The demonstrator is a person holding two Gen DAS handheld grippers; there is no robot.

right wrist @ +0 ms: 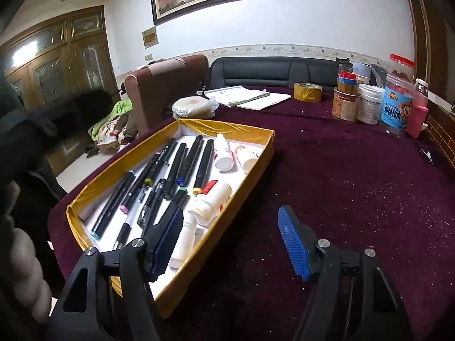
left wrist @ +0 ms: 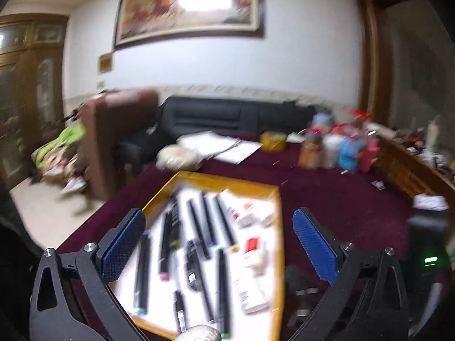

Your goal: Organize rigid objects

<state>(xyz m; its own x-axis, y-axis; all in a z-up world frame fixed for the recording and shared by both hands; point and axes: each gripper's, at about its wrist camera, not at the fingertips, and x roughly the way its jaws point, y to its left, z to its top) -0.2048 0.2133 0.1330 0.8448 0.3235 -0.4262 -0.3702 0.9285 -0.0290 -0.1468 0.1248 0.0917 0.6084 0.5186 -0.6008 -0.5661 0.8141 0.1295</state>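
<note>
A gold-rimmed tray (right wrist: 250, 176) with a white floor lies on the maroon cloth. It holds several black markers (right wrist: 189, 157) on the left and white bottles (right wrist: 213, 201) on the right. My right gripper (right wrist: 231, 213) is open and straddles the tray's near right wall. One of its fingers hangs inside over a white bottle (right wrist: 186, 238), the other outside over the cloth, and neither pad presses on anything. In the blurred left wrist view my left gripper (left wrist: 219, 216) stands wide open above the tray (left wrist: 224, 180), with markers (left wrist: 199, 227) and a bottle (left wrist: 250, 292) below it and nothing held.
Jars and tubs (right wrist: 366, 105) crowd the table's far right, with a tape roll (right wrist: 307, 92), papers (right wrist: 250, 96) and a wrapped round pack (right wrist: 193, 108) at the back. A person's hand (right wrist: 25, 270) is at the left edge. A brown chair (right wrist: 159, 85) stands beyond the table.
</note>
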